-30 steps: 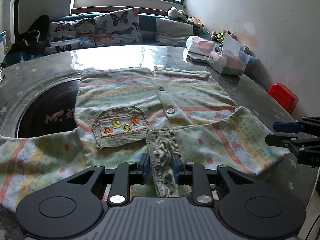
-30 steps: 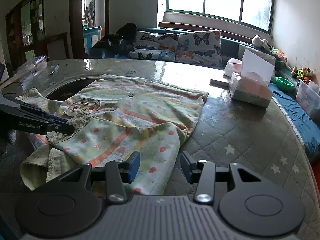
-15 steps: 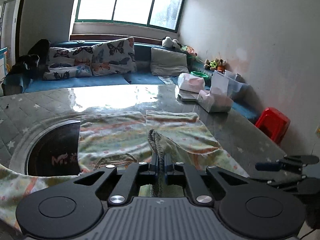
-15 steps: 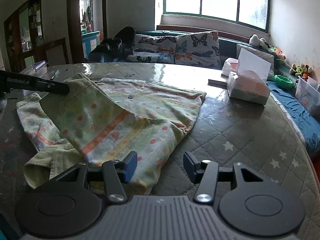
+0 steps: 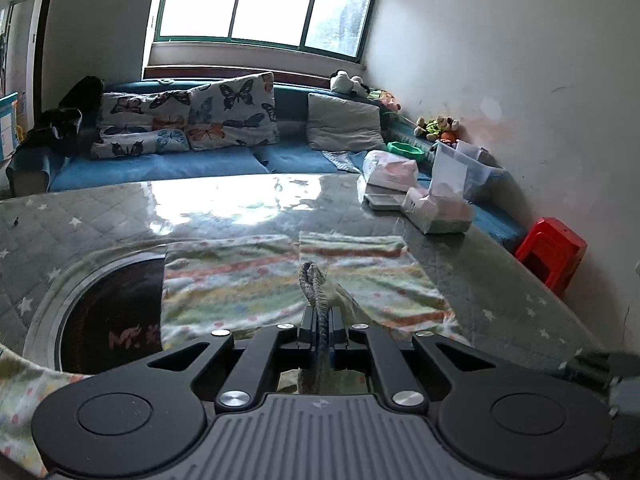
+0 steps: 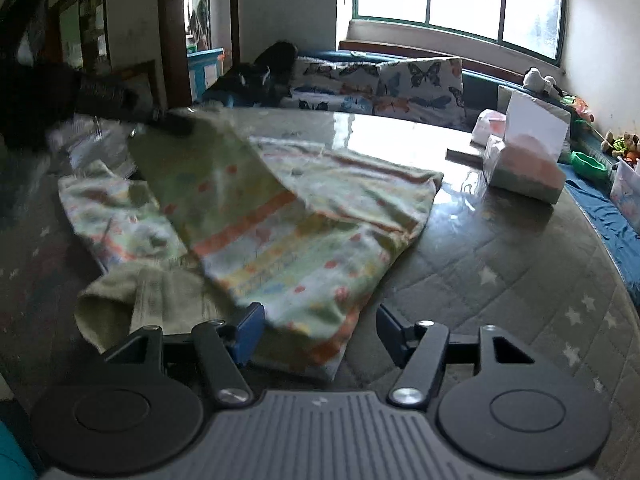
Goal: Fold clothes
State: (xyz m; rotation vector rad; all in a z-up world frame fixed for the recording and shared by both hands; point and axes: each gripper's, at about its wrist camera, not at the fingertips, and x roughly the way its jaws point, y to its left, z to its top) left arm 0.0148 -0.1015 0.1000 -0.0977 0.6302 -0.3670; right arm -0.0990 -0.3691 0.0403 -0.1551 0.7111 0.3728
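A pale striped, dotted child's cardigan (image 5: pixel 256 280) lies spread on the quilted table. My left gripper (image 5: pixel 320 334) is shut on the ribbed cuff of its sleeve (image 5: pixel 314 280) and holds it lifted above the garment. In the right wrist view the lifted sleeve (image 6: pixel 224 184) slopes up to the left gripper (image 6: pixel 176 124) at the upper left. My right gripper (image 6: pixel 320 330) is open and empty, low over the near edge of the cardigan (image 6: pixel 320 256).
A dark round inset (image 5: pixel 96 320) sits in the table at the left. Tissue boxes (image 5: pixel 436 208) and a bag (image 5: pixel 390 170) stand at the table's far right. A red stool (image 5: pixel 552 252) stands beside the table. A sofa with cushions (image 5: pixel 192 128) runs behind.
My left gripper closed on the sleeve cuff and raised it up and across the cardigan. My right gripper stayed open near the garment's edge.
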